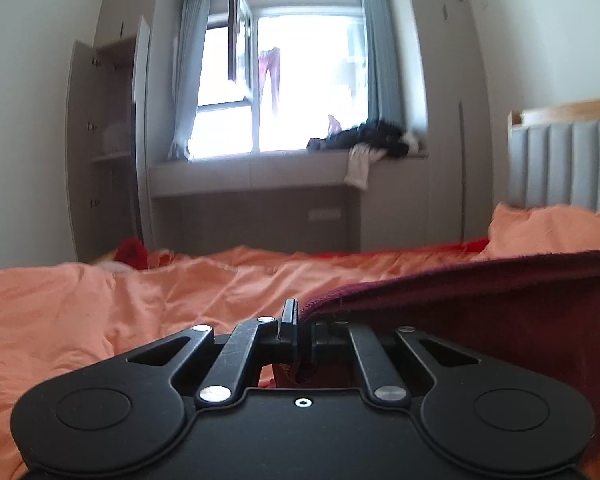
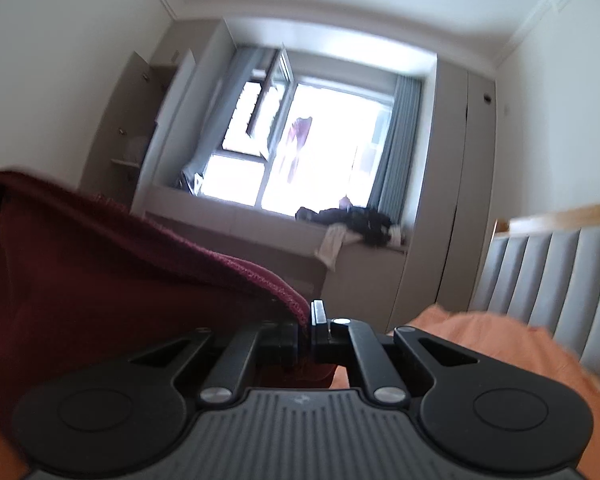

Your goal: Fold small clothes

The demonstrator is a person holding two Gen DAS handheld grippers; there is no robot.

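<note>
Left gripper (image 1: pixel 296 322) and right gripper (image 2: pixel 310 322) each clamped on a hem corner of the maroon garment (image 1: pixel 480 300), lifted off the orange bed (image 1: pixel 100 300); no fold made yet.

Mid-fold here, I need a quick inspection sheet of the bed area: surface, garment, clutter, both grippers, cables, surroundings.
Surface: orange bedsheet, rumpled.
Job's things: dark red garment, lifted off the sheet and stretched between the two grippers by its upper edge.
Clutter: small red item at the far edge of the bed; too blurred to identify.
Grippers: left gripper shut on one end of the garment's edge; right gripper shut on the other end.
Cables: nothing seen.
Surroundings: window with one sash open, dark clothes pile on the sill bench, open wardrobe, grey padded headboard.
</note>
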